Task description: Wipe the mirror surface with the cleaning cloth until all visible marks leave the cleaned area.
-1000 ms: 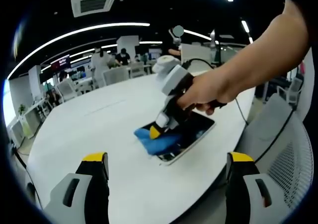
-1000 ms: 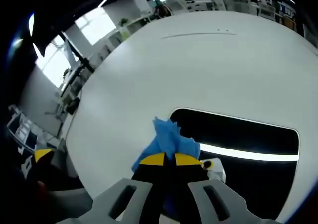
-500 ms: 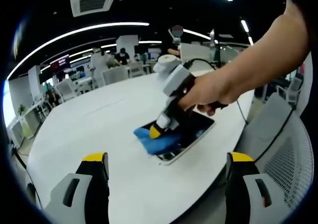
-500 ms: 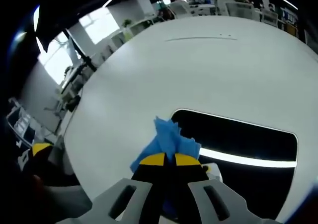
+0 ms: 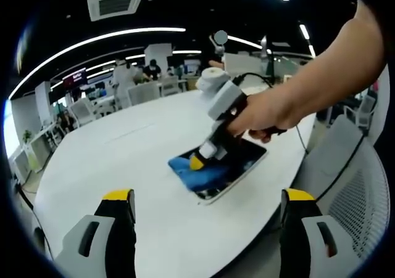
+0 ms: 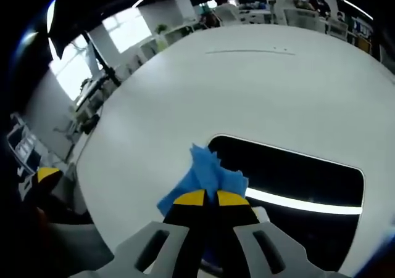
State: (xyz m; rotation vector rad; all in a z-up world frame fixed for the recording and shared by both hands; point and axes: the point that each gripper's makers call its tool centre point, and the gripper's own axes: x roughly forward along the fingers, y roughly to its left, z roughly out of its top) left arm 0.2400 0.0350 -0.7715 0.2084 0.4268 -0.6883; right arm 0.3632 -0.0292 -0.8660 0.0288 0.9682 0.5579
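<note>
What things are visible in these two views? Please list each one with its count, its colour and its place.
mirror: one, dark reflective face with a pale rim, flat on the table near its edge.
cleaning cloth: one, blue, bunched on one end of the mirror, pinched in the right gripper.
table: one, white, large and round-edged, under the mirror.
chairs: several, white, beside the table and behind it.
ceiling lights: several, white strips, overhead.
people: a few, far behind the table, too small to describe.
left gripper: one, grey with yellow tips, jaws wide apart, above the table edge.
right gripper: one, grey with yellow tips, jaws closed on the cloth.
hand: one, holding the right gripper.
</note>
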